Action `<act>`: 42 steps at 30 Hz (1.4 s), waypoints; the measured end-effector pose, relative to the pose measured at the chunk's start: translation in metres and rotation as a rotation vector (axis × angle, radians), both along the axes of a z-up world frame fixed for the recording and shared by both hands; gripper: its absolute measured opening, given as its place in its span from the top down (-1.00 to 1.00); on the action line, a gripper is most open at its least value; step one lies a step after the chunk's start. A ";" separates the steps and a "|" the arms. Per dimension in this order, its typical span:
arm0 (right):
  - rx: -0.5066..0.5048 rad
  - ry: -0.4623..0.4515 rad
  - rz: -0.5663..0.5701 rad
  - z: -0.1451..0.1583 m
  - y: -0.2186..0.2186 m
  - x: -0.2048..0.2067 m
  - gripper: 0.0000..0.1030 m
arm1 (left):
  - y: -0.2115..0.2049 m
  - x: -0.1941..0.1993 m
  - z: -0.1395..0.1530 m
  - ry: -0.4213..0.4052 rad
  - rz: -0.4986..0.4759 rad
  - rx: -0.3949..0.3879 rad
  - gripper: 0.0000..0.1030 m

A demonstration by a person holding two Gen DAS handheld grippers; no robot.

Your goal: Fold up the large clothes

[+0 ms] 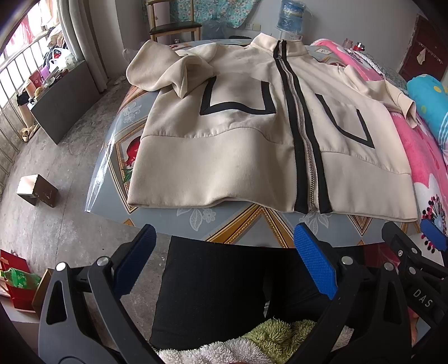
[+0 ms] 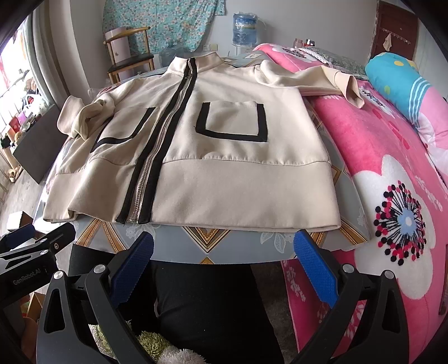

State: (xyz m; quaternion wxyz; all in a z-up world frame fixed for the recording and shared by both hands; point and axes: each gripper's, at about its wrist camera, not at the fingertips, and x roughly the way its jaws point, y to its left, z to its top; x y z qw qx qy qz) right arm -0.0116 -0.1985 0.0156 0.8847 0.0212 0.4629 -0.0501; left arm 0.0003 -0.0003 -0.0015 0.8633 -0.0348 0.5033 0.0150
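Note:
A cream zip-up jacket (image 1: 224, 156) (image 2: 224, 179) lies flat, front up, on the patterned table (image 1: 252, 224) (image 2: 212, 240). It has a black-edged zipper down the middle and two black-outlined pockets. Its left sleeve (image 1: 162, 72) is bunched on the chest; its right sleeve (image 2: 336, 81) reaches onto the pink bed. My left gripper (image 1: 224, 246) hangs open before the near table edge, short of the hem, nothing between its blue pads. My right gripper (image 2: 224, 249) is likewise open and empty below the hem. Each gripper shows at the edge of the other's view.
A bed with a pink flowered blanket (image 2: 392, 196) and a blue pillow (image 2: 397, 81) adjoins the table's right side. A wooden chair (image 1: 173, 25) and water jug (image 2: 245, 28) stand behind. A person's black trousers (image 1: 224, 294) are below the grippers. A small box (image 1: 37, 190) sits on the concrete floor.

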 end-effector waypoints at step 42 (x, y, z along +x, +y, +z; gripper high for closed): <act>0.003 -0.002 -0.002 0.000 0.000 -0.002 -0.90 | 0.005 -0.004 0.003 -0.005 0.007 0.006 -0.85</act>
